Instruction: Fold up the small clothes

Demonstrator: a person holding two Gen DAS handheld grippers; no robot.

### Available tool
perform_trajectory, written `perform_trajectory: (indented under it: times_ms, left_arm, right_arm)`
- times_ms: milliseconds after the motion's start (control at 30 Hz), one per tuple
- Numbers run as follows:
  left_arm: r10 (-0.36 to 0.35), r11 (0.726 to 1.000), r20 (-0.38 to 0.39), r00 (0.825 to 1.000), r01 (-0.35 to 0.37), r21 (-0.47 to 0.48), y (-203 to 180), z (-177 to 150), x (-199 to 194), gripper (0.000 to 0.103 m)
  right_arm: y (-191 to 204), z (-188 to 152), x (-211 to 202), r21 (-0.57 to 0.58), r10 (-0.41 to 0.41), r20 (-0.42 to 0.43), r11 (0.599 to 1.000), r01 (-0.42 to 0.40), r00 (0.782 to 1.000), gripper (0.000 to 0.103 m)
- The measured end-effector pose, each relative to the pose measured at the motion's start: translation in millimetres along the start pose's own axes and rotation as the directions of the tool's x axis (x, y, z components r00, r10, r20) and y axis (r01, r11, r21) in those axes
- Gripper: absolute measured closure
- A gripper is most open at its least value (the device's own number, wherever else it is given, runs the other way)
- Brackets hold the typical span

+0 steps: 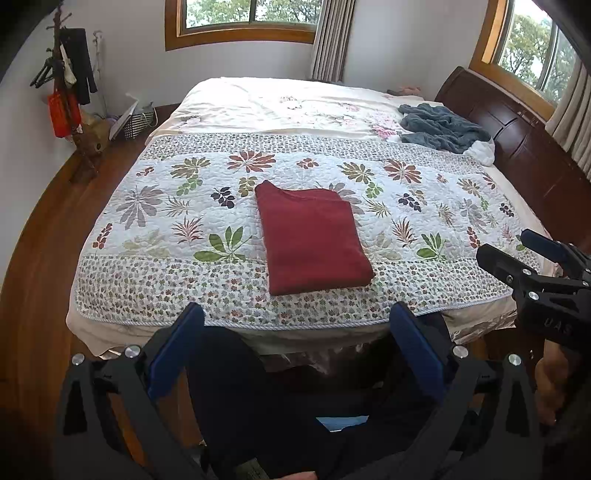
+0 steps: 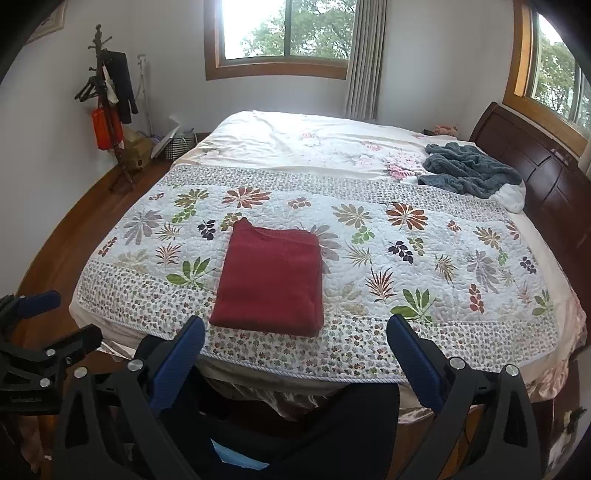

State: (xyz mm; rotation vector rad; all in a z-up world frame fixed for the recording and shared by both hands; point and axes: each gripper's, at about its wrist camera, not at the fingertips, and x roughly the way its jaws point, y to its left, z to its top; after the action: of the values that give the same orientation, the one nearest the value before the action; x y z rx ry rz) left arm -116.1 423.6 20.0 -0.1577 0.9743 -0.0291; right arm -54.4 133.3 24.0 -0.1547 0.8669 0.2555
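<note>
**Left wrist view: folded garment on the bed**

Left hand-held gripper (image 1: 297, 321) and right hand-held gripper (image 2: 295, 334) both spread, empty, at frame bottom. Folded dark-red knit garment (image 1: 314, 240) lies mid-frame on the floral quilted bedspread (image 1: 406, 206).

Lit by soft, even daylight from two windows (image 2: 286, 31), one on the far wall and one on the right (image 1: 532, 48). Blown out to white in patches of the panes, with green foliage behind still legible. No hard shadows on the quilt (image 2: 424, 258); only a faint, diffuse shade along the near edge of the folded red garment (image 2: 269, 280). Dim below the bed edge, where dark shapes merge into near-black (detail mostly lost there). Strongly barrel-distorted: floor (image 1: 48, 229) and walls bowed into curves, black vignette in the upper corners. Sharp at centre, slightly soft and smeared toward the rim. Mild compression noise throughout, no motion blur.
</note>
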Motion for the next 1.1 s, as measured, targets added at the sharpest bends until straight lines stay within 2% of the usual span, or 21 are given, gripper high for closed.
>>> perform_trajectory:
  times_ms: [1100]
  left_arm:
    - [-0.004, 1.000, -0.011, 1.000, 0.004, 0.005, 0.0, -1.0, 8.3, 0.003]
  right_arm:
    - [-1.1, -0.7, 10.9, 0.000, -0.003, -0.010, 1.000, 0.004, 1.000, 0.004]
